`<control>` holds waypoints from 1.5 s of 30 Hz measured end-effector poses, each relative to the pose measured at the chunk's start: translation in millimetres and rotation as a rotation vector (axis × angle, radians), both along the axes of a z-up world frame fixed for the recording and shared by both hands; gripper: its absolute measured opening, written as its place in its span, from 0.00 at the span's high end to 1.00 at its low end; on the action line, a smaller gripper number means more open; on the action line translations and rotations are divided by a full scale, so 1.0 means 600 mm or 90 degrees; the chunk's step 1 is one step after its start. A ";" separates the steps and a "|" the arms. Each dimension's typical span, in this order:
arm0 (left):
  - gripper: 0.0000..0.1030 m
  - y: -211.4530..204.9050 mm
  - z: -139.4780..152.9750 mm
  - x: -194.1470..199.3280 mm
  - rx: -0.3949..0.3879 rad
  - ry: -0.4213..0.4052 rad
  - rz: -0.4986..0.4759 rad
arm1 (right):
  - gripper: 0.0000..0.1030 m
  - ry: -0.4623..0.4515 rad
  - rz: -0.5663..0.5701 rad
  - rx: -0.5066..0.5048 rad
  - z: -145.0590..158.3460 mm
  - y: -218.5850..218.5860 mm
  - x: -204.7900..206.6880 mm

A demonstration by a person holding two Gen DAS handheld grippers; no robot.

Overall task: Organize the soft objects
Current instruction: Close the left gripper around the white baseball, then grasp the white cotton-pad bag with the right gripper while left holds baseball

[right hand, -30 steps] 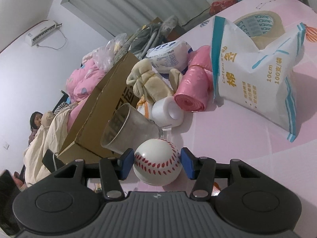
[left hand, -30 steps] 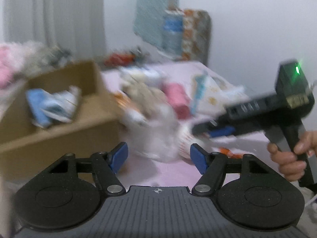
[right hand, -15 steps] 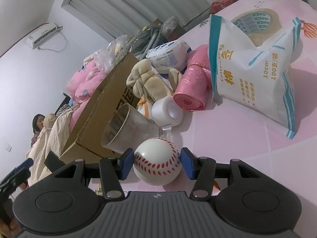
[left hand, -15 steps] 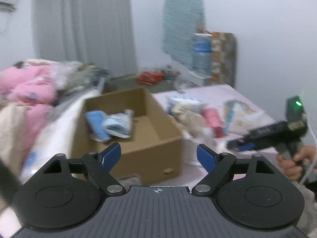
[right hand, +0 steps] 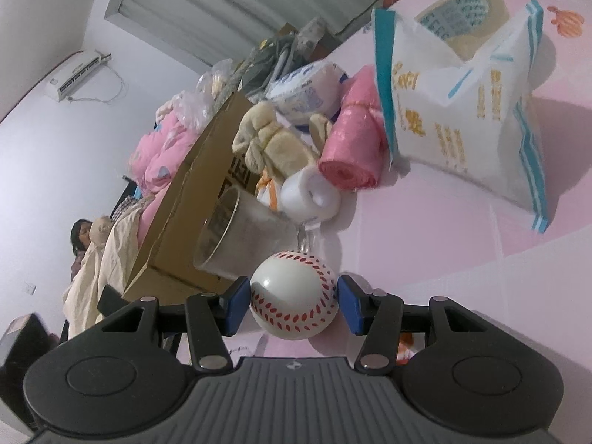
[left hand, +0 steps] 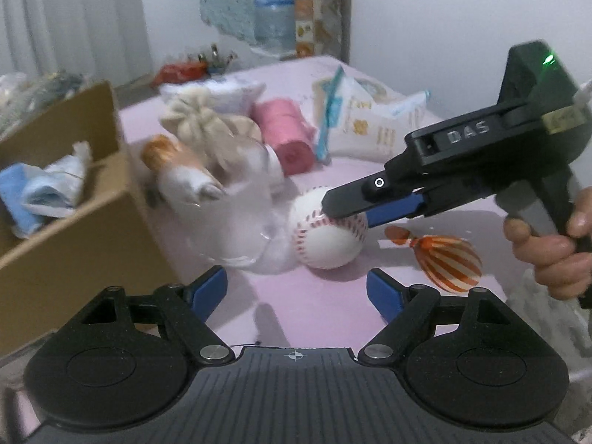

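A: Baseball (right hand: pixel 294 296), white with red stitching, is seen resting on the pink surface (right hand: pixel 462 229), set between the blue pads of the right gripper (right hand: pixel 294 305). Is any writing readable?

B: "DAS" is embossed on the right gripper's black body in the left wrist view. Orange characters are printed on the white and teal bag (right hand: pixel 462 111), but they cannot be read with certainty. Blue print is carried by the tape roll (right hand: pixel 462 11) behind it; it is too small to make out.

A: How is the ball held?

B: Both pads are pressed against its sides, so the right gripper is clamped on it. The left gripper (left hand: pixel 296 290) is held spread apart with nothing between its pads, its jaws having just been opening; the ball is found just ahead of it.

A: And around?

B: A clear cup (right hand: pixel 240 236) is lying just beside the ball, with a cardboard box (left hand: pixel 74 222) to its left. White walls and grey curtains (left hand: pixel 74 18) are shown behind.
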State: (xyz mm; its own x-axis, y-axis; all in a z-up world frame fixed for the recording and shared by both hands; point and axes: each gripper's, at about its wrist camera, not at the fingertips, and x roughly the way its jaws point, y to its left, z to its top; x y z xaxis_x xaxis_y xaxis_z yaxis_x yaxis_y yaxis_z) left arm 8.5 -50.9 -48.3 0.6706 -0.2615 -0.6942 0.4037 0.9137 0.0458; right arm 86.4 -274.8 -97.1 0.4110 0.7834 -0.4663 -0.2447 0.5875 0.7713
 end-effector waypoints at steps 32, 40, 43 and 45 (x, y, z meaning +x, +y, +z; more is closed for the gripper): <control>0.42 -0.009 -0.042 0.035 -0.018 0.067 0.011 | 0.42 -0.060 -0.028 -0.013 0.034 -0.008 -0.035; 0.43 0.008 -0.041 0.038 -0.042 0.075 0.037 | 0.29 -0.234 -0.255 -0.148 0.099 -0.094 -0.053; 0.43 0.016 -0.039 0.041 -0.056 0.083 0.050 | 0.30 -0.206 -0.277 -0.153 0.077 -0.113 -0.015; 0.43 0.021 -0.037 0.044 -0.066 0.089 0.058 | 0.30 -0.180 -0.281 -0.146 0.059 -0.118 0.009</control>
